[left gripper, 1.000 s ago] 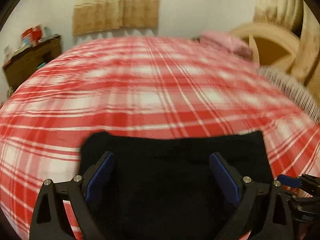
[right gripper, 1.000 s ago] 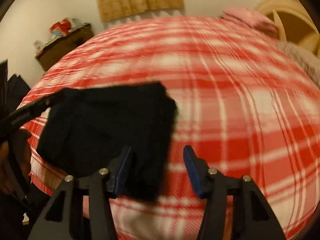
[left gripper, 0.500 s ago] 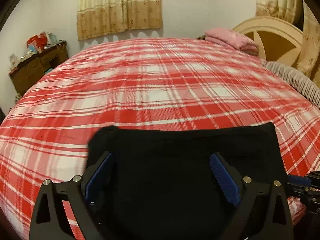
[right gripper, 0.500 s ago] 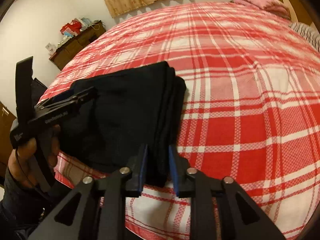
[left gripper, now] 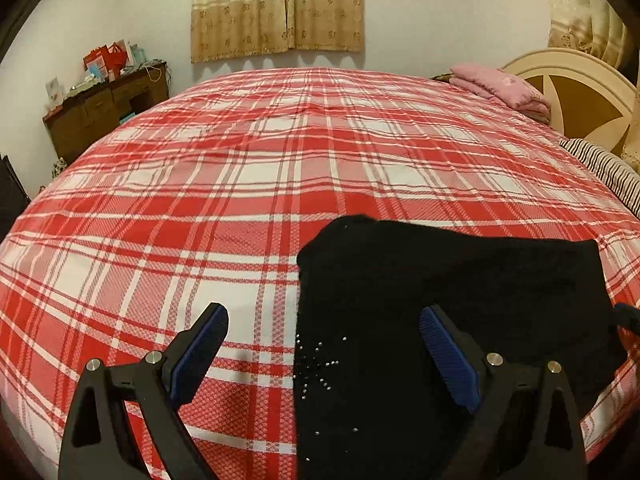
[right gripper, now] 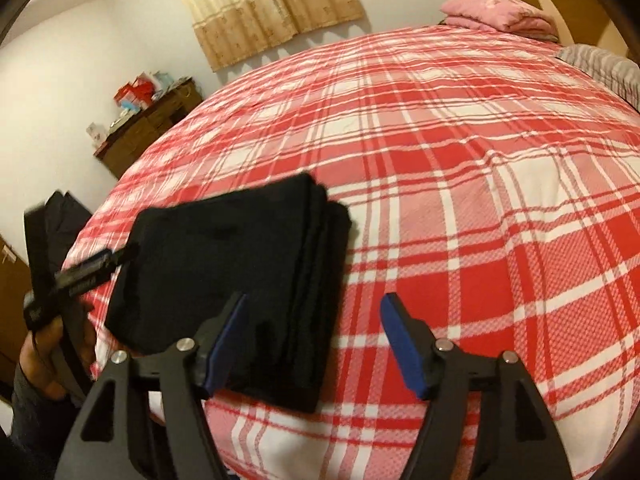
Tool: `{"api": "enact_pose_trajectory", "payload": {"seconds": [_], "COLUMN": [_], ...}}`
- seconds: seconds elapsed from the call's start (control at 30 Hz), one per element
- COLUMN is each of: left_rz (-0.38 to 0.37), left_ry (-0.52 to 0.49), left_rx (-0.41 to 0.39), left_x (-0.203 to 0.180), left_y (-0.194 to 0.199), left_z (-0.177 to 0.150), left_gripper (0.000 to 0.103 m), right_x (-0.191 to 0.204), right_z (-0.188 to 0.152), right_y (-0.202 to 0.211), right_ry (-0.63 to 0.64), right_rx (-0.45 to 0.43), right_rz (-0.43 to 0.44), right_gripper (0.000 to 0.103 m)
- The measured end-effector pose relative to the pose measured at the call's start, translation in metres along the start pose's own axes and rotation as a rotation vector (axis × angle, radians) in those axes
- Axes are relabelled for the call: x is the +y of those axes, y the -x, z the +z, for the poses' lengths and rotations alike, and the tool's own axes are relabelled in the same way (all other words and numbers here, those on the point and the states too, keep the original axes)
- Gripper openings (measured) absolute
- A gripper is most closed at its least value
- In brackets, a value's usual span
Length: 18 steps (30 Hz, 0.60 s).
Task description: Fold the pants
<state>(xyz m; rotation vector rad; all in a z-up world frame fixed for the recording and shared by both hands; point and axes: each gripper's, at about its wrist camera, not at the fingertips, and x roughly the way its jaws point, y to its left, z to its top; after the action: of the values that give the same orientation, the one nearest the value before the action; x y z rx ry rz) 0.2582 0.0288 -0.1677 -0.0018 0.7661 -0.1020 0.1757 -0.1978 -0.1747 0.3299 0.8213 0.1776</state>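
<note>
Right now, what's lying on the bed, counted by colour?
Black: 1, the folded pants
Pink: 1, the folded blanket by the headboard
Striped: 1, the pillow at the right edge
Total: 3, all on the red plaid bedspread

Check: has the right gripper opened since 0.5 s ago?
Yes. The right gripper was pinched on the black pants; now its jaws stand apart, released, pants flat on the plaid bedspread.

Left tongs (left gripper: pixel 324 354) and right tongs (right gripper: pixel 314 338): matte black triangular-cutout arms, ribbed blue pads, silver round screws at the joints; left unit's black handle bears faint pale lettering, gripped by a bare-skinned hand (right gripper: pixel 44 364) with dark sleeve.
</note>
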Motion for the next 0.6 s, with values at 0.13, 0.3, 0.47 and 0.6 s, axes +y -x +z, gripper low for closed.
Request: {"api": "enact_pose_trajectory", "payload": {"seconds": [0.13, 0.3, 0.47, 0.6], "left_rz": [-0.024, -0.073, -0.141, -0.146], "left_ry": [0.02, 0.057, 0.118, 0.113], "left_rx": [0.005, 0.018, 0.036, 0.03], "left_x": [0.002, 0.005, 0.01, 0.008], "left_y": [-0.004, -0.009, -0.018, -0.017], "left_z": [-0.001, -0.003, -0.007, -0.007], "left_gripper": [0.097, 0.097, 0.097, 0.097], "right_x": [-0.004, -0.012, -0.009, -0.006], "right_z": [0.01, 0.015, 0.014, 0.013], "right_y": [-0.008, -0.023, -0.025, -0.026], "right_ry": [-0.023, -0.06, -0.045, -0.031], "right_rx": [-0.014, -0.009, -0.035, -0.046], "right_rz": [-0.005, 0.002, -0.002, -0.015], "right_gripper": [0.071, 0.071, 0.072, 0.071]}}
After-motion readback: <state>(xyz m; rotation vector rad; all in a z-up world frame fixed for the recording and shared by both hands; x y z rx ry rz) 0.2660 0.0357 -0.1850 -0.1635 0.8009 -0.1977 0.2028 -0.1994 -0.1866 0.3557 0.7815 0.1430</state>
